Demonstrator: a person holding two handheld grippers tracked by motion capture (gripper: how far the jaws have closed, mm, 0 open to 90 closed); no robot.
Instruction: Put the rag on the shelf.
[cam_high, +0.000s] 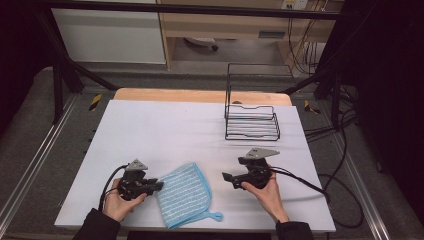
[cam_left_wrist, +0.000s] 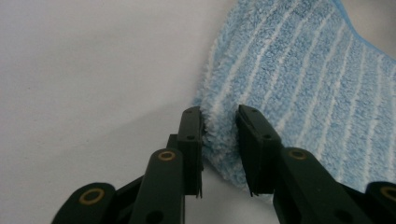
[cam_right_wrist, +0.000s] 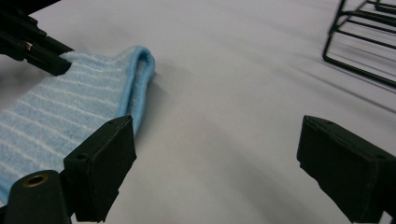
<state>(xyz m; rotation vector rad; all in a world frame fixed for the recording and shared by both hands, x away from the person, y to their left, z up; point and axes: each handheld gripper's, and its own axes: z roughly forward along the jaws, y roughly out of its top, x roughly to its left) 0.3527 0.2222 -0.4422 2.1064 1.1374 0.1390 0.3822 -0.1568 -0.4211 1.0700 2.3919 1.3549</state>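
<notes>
A folded light-blue striped cloth (cam_high: 182, 192) with a blue hem and a small loop lies on the white table cover near the front edge. My left gripper (cam_high: 159, 186) points right at the cloth's left edge. In the left gripper view the fluffy cloth edge (cam_left_wrist: 303, 79) fills the gap of my left gripper (cam_left_wrist: 219, 116), and both pads press on it. My right gripper (cam_high: 227, 179) sits to the right of the cloth, pointing left, apart from it. In the right gripper view my right gripper (cam_right_wrist: 215, 135) stands wide open over bare cover, with the cloth (cam_right_wrist: 56, 112) and the left gripper (cam_right_wrist: 46, 60) farther off.
A black wire rack (cam_high: 251, 122) stands at the back right of the white cover (cam_high: 165, 130), and its lower bars show in the right gripper view (cam_right_wrist: 359, 42). Cables (cam_high: 310, 185) trail off the right side. A wooden table edge shows behind the cover.
</notes>
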